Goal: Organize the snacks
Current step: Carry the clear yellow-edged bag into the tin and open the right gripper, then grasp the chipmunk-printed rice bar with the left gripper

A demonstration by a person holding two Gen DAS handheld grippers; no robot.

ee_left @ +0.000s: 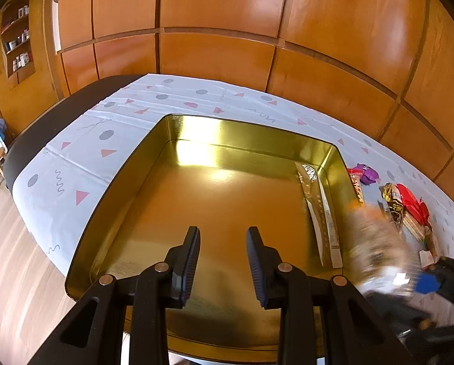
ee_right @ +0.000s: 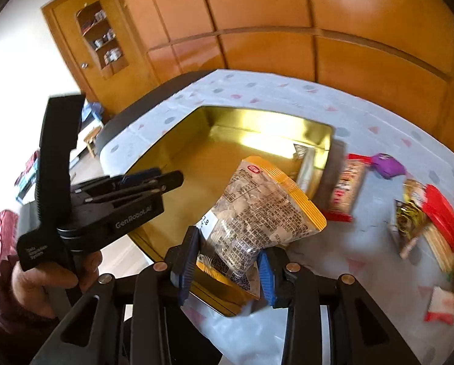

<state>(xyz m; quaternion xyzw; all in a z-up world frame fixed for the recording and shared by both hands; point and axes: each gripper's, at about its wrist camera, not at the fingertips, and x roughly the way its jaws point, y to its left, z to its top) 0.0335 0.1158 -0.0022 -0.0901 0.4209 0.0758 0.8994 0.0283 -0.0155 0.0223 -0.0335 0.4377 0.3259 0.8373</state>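
A gold tin (ee_left: 126,188) lies open on the patterned cloth, with one long gold sachet (ee_left: 321,213) along its right wall. My left gripper (ee_left: 222,231) hovers over the tin's near part, its fingers a little apart with nothing between them. My right gripper (ee_right: 227,243) is shut on a clear snack bag with orange edges (ee_right: 257,203), held above the tin's (ee_right: 172,158) near right corner. In the left wrist view that bag (ee_left: 376,243) is a blur at the right. The left gripper (ee_right: 172,181) shows from the side, held by a hand (ee_right: 44,273).
Loose snacks lie on the cloth right of the tin: a red-edged bar (ee_right: 348,185), a purple wrapper (ee_right: 388,165), a red pack (ee_right: 440,213) and several others. Wooden wardrobe doors (ee_left: 221,30) stand behind the table. The table's left end (ee_left: 29,140) drops to wooden floor.
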